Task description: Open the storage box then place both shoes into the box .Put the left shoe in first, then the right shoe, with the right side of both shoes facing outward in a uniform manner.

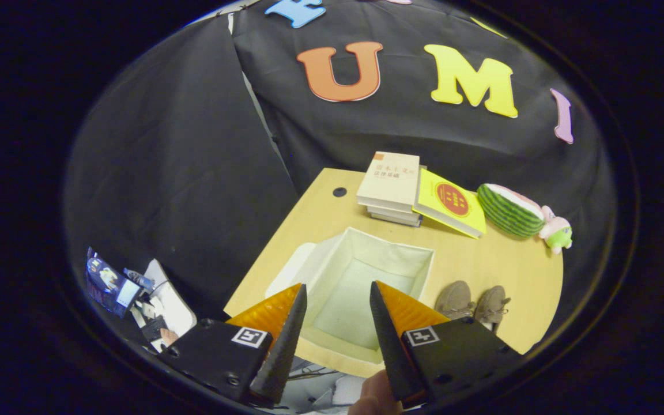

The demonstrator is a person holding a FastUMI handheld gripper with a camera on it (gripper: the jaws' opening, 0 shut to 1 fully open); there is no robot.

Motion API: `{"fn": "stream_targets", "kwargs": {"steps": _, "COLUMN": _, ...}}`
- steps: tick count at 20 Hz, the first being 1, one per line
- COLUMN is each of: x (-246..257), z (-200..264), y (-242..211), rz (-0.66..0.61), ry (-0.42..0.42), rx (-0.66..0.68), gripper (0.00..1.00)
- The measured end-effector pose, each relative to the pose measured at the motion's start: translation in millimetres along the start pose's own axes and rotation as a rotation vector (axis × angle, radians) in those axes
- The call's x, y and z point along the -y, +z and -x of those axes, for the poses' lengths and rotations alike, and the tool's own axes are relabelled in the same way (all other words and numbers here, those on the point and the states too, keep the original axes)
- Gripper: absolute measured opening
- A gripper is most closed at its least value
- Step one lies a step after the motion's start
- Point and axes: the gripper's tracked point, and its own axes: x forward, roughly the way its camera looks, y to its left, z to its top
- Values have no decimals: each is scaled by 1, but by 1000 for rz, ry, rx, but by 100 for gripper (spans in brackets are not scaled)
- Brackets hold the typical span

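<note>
While jaws gape empty: one open box point(361, 271), two shoes point(473, 302).

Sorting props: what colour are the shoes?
Taupe-brown shoes, in the gripper view; gripper open above the box.

One table point(499, 271) carries one open storage box point(332, 340), two shoes point(454, 300) point(492, 304) side by side, and one stack of three books point(389, 187) with one further yellow book point(450, 203) leaning against it. Two soft toys lie at the far end: one watermelon slice point(508, 210) and one small pink-and-green figure point(557, 230). One gripper point(336, 300) with two spread fingers hangs above the box, holding nothing, and part of one hand point(373, 397) shows beneath it.
</note>
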Motion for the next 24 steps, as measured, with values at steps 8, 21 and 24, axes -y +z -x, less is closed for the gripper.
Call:
{"fn": "stream_targets", "kwargs": {"steps": 8, "x": 155, "z": -15, "y": -57, "rz": 48, "ry": -342, "rx": -133, "gripper": 81}}
{"fn": "stream_targets", "kwargs": {"steps": 21, "x": 238, "z": -92, "y": -170, "rz": -84, "ry": -360, "rx": -397, "gripper": 81}}
{"fn": "stream_targets", "kwargs": {"steps": 24, "x": 248, "z": -112, "y": -190, "rz": -131, "ry": -328, "rx": -431, "gripper": 81}}
